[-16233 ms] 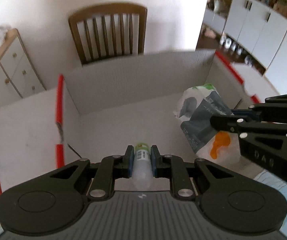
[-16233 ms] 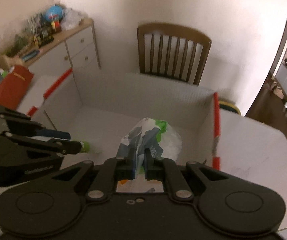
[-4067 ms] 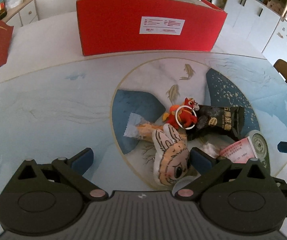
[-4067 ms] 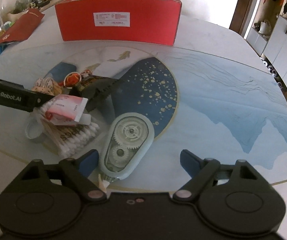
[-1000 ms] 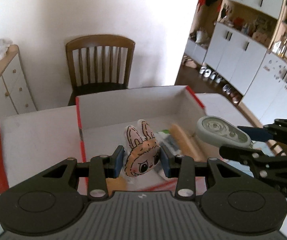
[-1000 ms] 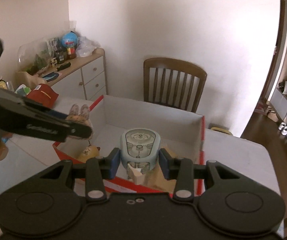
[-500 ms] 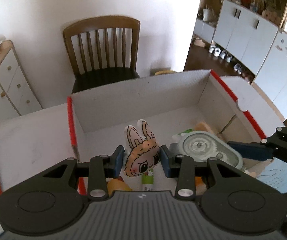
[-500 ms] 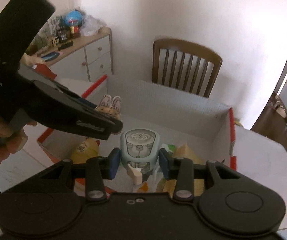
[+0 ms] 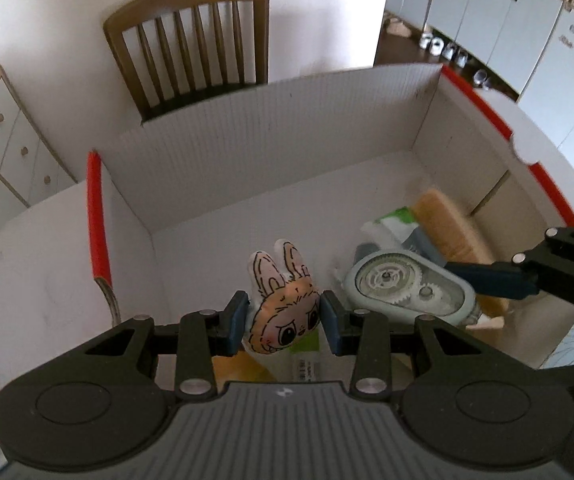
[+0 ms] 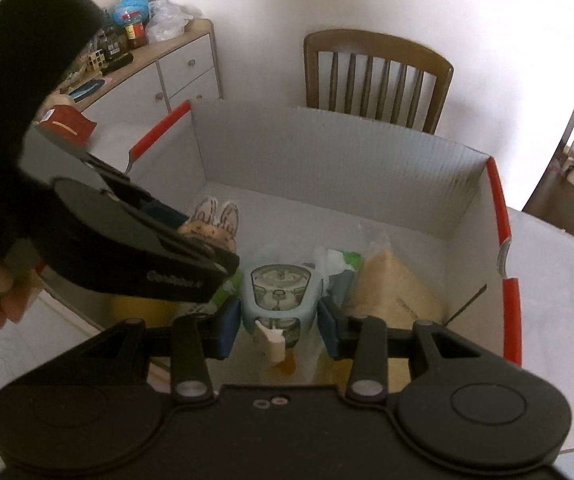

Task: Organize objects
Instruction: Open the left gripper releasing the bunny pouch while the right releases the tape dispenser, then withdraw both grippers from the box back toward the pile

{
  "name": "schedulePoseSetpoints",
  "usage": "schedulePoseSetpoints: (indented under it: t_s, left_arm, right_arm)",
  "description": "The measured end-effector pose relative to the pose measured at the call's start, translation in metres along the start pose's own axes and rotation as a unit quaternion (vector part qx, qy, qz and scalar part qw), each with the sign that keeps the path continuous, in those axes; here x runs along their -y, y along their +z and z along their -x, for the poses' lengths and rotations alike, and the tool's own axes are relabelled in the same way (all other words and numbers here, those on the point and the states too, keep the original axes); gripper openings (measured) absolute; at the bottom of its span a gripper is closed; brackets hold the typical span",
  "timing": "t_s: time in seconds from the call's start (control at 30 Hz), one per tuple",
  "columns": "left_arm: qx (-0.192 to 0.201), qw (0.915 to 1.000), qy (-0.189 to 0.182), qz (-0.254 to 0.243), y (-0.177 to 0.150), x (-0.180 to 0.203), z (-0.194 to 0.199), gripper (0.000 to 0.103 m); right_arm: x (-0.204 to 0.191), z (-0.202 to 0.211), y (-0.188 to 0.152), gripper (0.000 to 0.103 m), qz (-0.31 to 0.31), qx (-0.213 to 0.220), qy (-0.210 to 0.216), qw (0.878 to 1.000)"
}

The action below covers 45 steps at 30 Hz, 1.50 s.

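Note:
My left gripper (image 9: 283, 320) is shut on a bunny-eared plush toy (image 9: 283, 304) and holds it inside the red cardboard box (image 9: 99, 216), over its left half. The plush's ears also show in the right wrist view (image 10: 219, 216). My right gripper (image 10: 279, 326) is shut on a pale blue correction tape dispenser (image 10: 281, 288), held low in the box just right of the plush; it also shows in the left wrist view (image 9: 407, 286). Under them in the box lie a green-capped bottle (image 9: 307, 356), a white and green packet (image 9: 395, 224), a tan bag (image 10: 391, 280) and a yellow item (image 10: 139, 308).
A wooden chair (image 9: 191, 44) stands behind the box. A white drawer cabinet (image 10: 175, 72) with clutter on top is at the left. White cupboards (image 9: 507, 20) stand at the far right. A red folder (image 10: 63, 122) lies on the table left of the box.
Both grippers have come lower and further into the box with their objects. The correction tape now hangs close above the packets; the plush is just over the bottle.

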<state>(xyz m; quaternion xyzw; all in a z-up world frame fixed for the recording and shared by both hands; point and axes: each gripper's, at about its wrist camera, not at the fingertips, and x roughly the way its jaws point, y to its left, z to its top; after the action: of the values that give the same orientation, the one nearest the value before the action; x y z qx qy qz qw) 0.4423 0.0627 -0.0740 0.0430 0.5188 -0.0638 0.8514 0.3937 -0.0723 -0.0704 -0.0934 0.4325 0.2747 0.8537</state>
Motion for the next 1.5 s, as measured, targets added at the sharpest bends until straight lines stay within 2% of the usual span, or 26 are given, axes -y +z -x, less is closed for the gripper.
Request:
schedulePoseSetpoints:
  t_s: [0.2,0.33,0.43,0.57,0.63,0.73,0.77,1.27,1.5]
  left_arm:
    - [-0.032,0.9994,-0.005,0.014,0.000,-0.002,-0.014,0.038]
    - [-0.035,0.9992,-0.007,0.019,-0.001,-0.002,-0.015,0.043]
    - [-0.029,0.9994,-0.009,0.016,-0.003,-0.002,-0.011,0.047]
    - [-0.012,0.9997,-0.011,0.018,-0.005,-0.004,0.001,0.052]
    - [-0.004,0.9997,-0.015,0.018,-0.006,-0.004,0.008,0.056]
    - [0.014,0.9996,-0.016,0.021,-0.008,-0.005,0.023,0.071]
    - [0.021,0.9995,-0.011,0.022,-0.008,-0.007,0.028,0.072]
    - [0.091,0.9946,-0.032,0.038,-0.031,0.005,0.110,0.072]
    - [0.117,0.9915,-0.048,0.032,-0.053,0.017,0.147,0.072]
  right_arm:
    - [0.003,0.001,-0.002,0.041,-0.013,-0.009,0.011,1.000]
    - [0.005,0.001,0.000,0.043,-0.009,-0.011,0.005,1.000]
    - [0.007,0.004,0.000,0.044,-0.012,-0.009,0.003,1.000]
    - [0.013,0.013,0.002,0.053,-0.024,0.002,-0.003,1.000]
    - [0.016,0.021,0.002,0.054,-0.029,0.008,-0.002,1.000]
    - [0.019,0.035,0.001,0.058,-0.031,0.019,-0.004,0.999]
    - [0.019,0.040,0.001,0.059,-0.031,0.023,-0.003,0.999]
    - [0.003,0.119,-0.011,0.063,-0.017,0.072,-0.002,0.997]
    - [-0.006,0.151,-0.024,0.064,-0.017,0.091,0.000,0.996]
